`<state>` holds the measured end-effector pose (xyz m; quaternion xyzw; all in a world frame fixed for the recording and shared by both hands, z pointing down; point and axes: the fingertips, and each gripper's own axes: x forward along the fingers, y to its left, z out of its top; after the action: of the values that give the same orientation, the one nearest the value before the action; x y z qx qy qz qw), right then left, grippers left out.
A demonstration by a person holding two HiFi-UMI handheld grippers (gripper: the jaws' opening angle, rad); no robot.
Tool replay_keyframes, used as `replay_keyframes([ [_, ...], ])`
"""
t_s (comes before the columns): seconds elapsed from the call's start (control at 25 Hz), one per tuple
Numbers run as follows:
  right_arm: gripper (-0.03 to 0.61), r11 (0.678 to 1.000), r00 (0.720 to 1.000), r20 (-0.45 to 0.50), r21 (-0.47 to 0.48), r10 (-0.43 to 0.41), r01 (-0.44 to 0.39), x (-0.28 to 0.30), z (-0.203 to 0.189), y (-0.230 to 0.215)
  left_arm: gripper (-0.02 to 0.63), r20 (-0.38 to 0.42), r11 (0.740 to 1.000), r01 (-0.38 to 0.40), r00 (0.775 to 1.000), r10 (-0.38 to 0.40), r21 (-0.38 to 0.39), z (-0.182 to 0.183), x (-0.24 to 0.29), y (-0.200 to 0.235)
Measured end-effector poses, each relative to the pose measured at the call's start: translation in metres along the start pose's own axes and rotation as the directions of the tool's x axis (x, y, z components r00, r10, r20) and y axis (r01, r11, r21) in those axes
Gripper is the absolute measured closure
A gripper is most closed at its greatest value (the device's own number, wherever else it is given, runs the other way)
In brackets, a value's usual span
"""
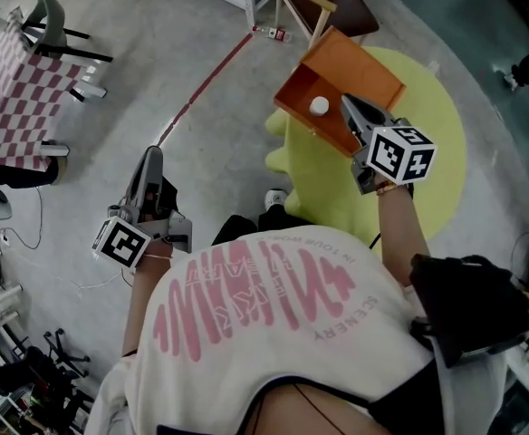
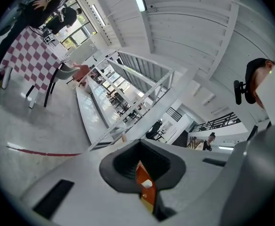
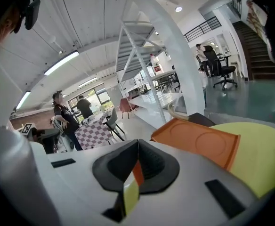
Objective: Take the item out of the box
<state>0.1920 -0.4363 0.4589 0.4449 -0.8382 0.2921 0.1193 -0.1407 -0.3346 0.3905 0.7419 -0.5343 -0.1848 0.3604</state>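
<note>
Head view: white ball point(image 1: 319, 106) sits in the open orange box point(image 1: 364, 72) on the round yellow surface point(image 1: 432, 198). Right tool point(image 1: 349, 102), clenched empty, hangs at the rim, ready to reach; left tool point(image 1: 153, 155), also clenched, stands aside.

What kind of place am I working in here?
Probably a big open-plan office or lab hall: a white staircase, an office chair, a checkered table and a red-taped concrete floor.

- The shirt point(image 1: 274, 324) carries pink print on its back, seen upside down: the small word "SCENERY" can be read.
- The shirt's large pink letters cannot be made out.
</note>
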Motion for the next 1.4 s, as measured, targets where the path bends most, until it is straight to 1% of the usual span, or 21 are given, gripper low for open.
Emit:
replay_keyframes([
  [0.2, 0.573, 0.999, 1.0, -0.025, 0.036, -0.01, 0.011, 0.018, -0.014, -0.023, 0.607, -0.051, 1.0, -0.023, 0.998, 0.023, -0.004, -0.018, 0.013, 0.009],
  [0.4, 0.573, 0.998, 0.999, -0.049, 0.058, -0.012, 0.015, 0.028, -0.028, -0.032, 0.607, -0.102, 0.999, -0.048, 0.994, 0.048, -0.004, -0.034, 0.013, 0.017],
  [0.56, 0.574, 0.998, 0.997, -0.072, 0.061, -0.007, 0.011, 0.037, -0.035, -0.034, 0.607, -0.117, 0.997, -0.076, 0.99, 0.075, -0.006, -0.04, 0.004, 0.025],
  [0.84, 0.574, 0.999, 0.991, -0.131, 0.039, 0.02, -0.015, 0.047, -0.033, -0.034, 0.607, -0.114, 0.991, -0.134, 0.985, 0.133, 0.002, -0.036, -0.015, 0.041],
  [0.96, 0.574, 1.0, 0.982, -0.186, -0.002, 0.021, -0.021, 0.051, -0.041, -0.032, 0.607, -0.121, 0.99, -0.144, 0.982, 0.144, 0.01, -0.039, -0.025, 0.047],
  [1.08, 0.574, 0.995, 0.971, -0.24, -0.093, -0.003, -0.02, 0.054, -0.05, -0.031, 0.607, -0.115, 0.987, -0.16, 0.98, 0.16, 0.013, -0.039, -0.033, 0.055],
  [1.24, 0.572, 0.976, 0.96, -0.278, -0.214, -0.021, -0.041, 0.056, -0.051, -0.022, 0.607, -0.108, 0.983, -0.186, 0.977, 0.185, -0.001, -0.034, -0.042, 0.063],
  [1.4, 0.571, 0.95, 0.946, -0.318, -0.31, -0.061, -0.043, 0.055, -0.044, -0.021, 0.607, -0.112, 0.981, -0.193, 0.975, 0.19, -0.019, -0.03, -0.04, 0.063],
])
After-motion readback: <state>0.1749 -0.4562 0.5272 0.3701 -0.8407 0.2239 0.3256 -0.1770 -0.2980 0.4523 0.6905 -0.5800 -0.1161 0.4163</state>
